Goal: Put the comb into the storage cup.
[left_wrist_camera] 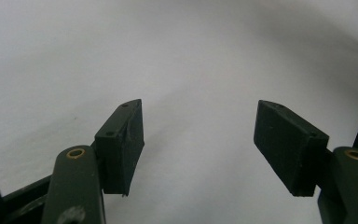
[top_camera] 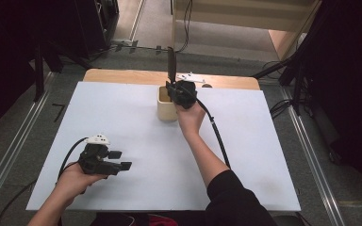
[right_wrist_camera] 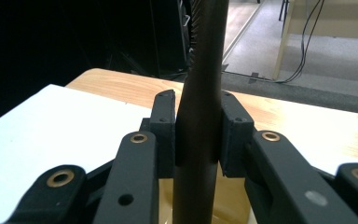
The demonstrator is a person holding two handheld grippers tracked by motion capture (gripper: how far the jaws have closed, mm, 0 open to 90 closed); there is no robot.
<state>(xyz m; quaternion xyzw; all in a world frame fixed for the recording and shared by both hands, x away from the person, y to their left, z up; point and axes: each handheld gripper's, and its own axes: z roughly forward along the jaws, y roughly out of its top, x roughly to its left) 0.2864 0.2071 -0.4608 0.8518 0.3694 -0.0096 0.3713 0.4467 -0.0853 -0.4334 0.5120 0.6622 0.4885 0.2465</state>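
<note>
The long dark serrated stick (right_wrist_camera: 200, 107) stands upright over the cream square holder (top_camera: 166, 104) at the table's far middle, clamped between the right gripper (right_wrist_camera: 198, 135) jaws, seemingly for lowering in. At near left, the left gripper (left_wrist_camera: 199, 140) rests open and empty over the white table sheet (top_camera: 136, 122).

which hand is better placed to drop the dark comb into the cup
Right. The right gripper is shut on the upright comb directly above the cup. The left gripper is open, holding nothing, well off near the table's front.

The cream cup (top_camera: 167, 104) stands mid-table near the far edge; bare white tabletop (top_camera: 122, 117) lies all around it.
</note>
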